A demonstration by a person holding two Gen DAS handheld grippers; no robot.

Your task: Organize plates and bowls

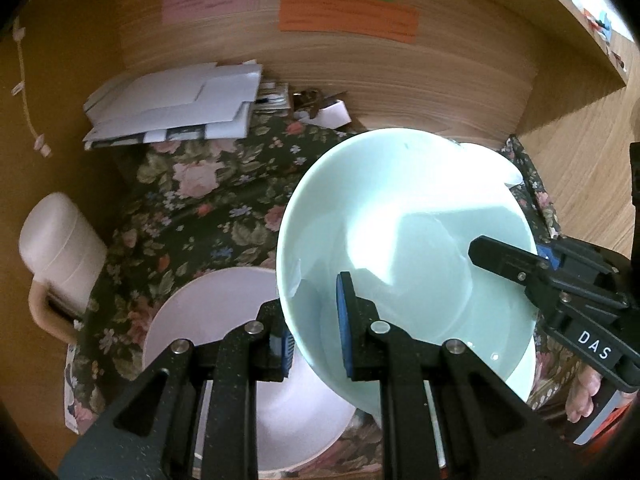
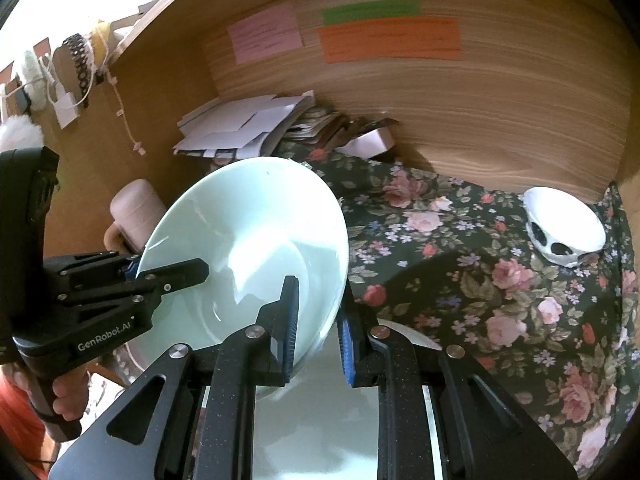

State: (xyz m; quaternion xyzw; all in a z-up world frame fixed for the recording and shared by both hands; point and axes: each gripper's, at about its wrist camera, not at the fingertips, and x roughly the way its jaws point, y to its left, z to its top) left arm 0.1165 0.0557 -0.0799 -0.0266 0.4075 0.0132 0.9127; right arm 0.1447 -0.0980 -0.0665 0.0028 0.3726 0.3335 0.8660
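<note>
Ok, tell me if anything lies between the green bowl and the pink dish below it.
Nothing visible does. The pink dish's exposed surface is bare, though the green bowl hides its right side. The mug stands off to the left.

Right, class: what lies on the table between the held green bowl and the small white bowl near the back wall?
Only bare floral cloth lies between the green bowl and the small white bowl. The right wrist view shows this.
</note>
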